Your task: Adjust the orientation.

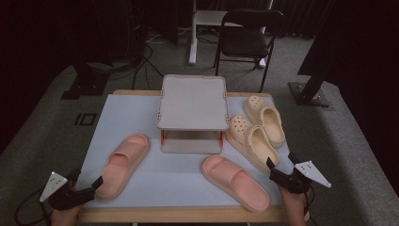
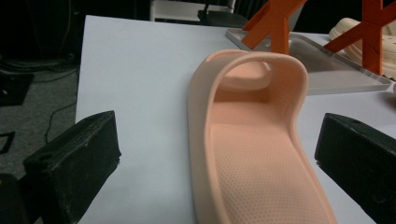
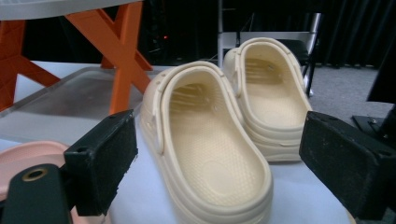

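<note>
Two pink slides lie on the pale blue table top, one at the left (image 1: 124,162) and one at the front right (image 1: 235,181). Two cream clogs (image 1: 249,139) (image 1: 267,118) sit side by side at the right. My left gripper (image 1: 87,179) is open at the front left corner, just behind the left slide's heel. In the left gripper view that slide (image 2: 252,154) runs between the wide jaws (image 2: 217,154), and neither pad touches it. My right gripper (image 1: 281,161) is open behind the nearer clog (image 3: 210,154), whose heel lies between its jaws (image 3: 219,158) without contact. The other clog (image 3: 271,98) lies beyond.
A grey two-shelf rack (image 1: 192,113) on orange legs (image 3: 123,56) stands mid-table at the back. A black folding chair (image 1: 247,40) and cables are on the floor behind. The wooden table edge (image 1: 183,214) runs along the front.
</note>
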`<state>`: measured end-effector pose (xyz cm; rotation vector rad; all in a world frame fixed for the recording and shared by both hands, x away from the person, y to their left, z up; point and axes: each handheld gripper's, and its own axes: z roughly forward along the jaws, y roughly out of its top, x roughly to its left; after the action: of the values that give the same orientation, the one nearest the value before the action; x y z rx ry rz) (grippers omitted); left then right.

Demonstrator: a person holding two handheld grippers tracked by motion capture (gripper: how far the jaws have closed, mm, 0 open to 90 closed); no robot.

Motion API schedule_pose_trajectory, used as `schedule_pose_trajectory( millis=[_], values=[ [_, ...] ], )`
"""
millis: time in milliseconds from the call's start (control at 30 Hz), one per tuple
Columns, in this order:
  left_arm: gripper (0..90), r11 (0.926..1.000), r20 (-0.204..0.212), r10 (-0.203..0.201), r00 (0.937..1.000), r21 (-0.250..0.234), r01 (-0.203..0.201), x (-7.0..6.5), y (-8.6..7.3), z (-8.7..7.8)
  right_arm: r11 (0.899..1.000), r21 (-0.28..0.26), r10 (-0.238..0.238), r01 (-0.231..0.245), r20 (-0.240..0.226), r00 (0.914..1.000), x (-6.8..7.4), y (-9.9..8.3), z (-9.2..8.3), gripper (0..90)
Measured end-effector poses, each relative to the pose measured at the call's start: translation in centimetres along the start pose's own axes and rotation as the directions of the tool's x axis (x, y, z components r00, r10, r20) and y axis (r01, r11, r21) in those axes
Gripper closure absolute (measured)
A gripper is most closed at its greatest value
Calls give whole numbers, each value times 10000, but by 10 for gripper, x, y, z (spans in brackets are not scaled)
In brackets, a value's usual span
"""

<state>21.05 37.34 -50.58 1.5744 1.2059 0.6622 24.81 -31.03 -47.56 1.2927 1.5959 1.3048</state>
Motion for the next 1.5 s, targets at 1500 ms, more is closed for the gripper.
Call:
schedule_pose_trajectory(
  millis=[1500],
  values=[
    [76,9688,1472,1729,9739,1528,-1951,17,36,90,9952,886,477,-414,-702,9964,-8,-15,8,126]
  ],
)
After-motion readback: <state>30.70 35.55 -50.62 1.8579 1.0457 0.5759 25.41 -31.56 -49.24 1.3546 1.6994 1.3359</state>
